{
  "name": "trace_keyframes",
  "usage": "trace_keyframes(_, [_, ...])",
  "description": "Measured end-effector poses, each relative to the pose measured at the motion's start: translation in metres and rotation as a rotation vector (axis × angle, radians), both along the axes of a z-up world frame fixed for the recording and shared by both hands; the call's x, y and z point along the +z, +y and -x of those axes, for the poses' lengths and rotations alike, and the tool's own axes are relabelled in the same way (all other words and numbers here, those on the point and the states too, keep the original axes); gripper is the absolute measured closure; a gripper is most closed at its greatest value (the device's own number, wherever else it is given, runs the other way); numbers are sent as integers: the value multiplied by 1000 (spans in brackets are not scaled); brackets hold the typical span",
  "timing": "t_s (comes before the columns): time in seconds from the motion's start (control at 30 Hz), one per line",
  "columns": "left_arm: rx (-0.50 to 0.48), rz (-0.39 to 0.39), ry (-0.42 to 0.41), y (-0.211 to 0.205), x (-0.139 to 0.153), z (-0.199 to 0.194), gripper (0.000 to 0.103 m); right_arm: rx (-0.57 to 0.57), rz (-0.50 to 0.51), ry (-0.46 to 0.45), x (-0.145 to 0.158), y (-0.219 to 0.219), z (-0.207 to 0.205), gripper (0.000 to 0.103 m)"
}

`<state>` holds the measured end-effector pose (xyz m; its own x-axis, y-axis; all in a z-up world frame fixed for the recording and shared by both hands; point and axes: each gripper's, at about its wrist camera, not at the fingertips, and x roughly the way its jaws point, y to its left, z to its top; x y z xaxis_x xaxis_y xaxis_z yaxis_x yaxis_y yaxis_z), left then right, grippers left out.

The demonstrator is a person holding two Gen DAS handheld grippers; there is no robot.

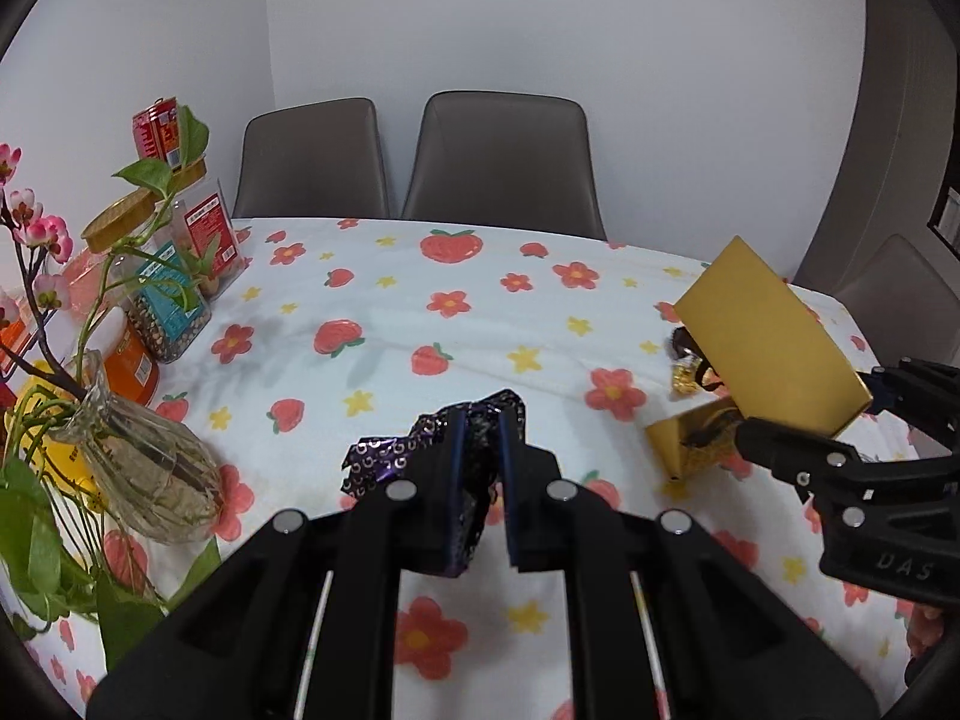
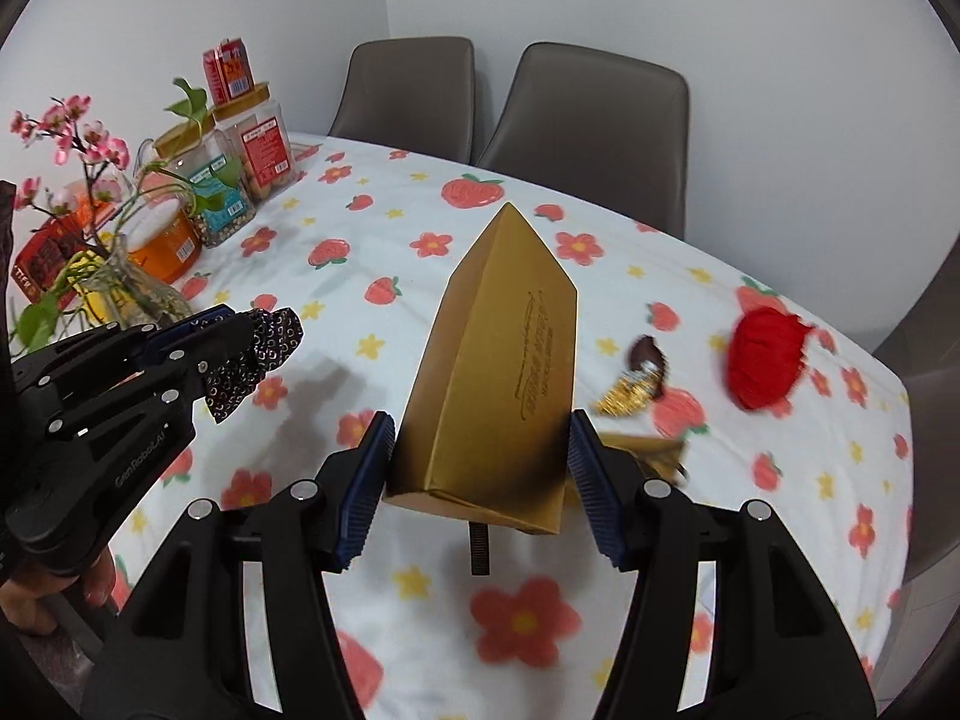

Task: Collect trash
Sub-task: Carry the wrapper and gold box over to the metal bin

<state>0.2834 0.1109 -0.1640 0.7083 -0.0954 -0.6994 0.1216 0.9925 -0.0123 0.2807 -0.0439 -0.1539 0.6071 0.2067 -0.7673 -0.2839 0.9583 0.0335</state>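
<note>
Gripping one purple wrapper [image 1: 474, 450], left tool [image 1: 480, 420], one gold box [image 2: 504, 372]

Both grippers [image 1: 480, 420] [image 2: 480, 450]: black frames, silver screws, ribbed blue pads [image 2: 591, 480]. "GenRobot.AI" lettering at 9 o'clock.

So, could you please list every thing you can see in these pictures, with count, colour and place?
gold box: 1, gold, between the right gripper's fingers
purple wrapper: 1, dark purple, in the left gripper
red crumpled ball: 1, red, table's right side
gold foil wrappers: a few, gold and brown, beside the box
jars: several, clear, far left
vase with plants: 1, glass, left edge
chairs: 2 at the far side, grey
tablecloth: 1, white, floral
left gripper: black
right gripper: black
</note>
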Motion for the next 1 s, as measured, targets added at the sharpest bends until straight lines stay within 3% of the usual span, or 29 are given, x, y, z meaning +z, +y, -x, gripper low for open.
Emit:
trace_keyframes(0.3, [-164,-10,-1,-105,20,80,91,-125,-9,-29,13,-101,102,47])
trace_keyframes(0.67, [-385,-6,-4,-311,33,212,91,-334,-15,-52,13,-300,276,47])
trace_keyframes(0.83, [-483,37,38,-421,21,289,91,-433,23,-50,9,-405,371,47])
trace_keyframes(1.0, [-595,59,112,-514,-8,352,91,-562,58,14,-17,-500,449,47])
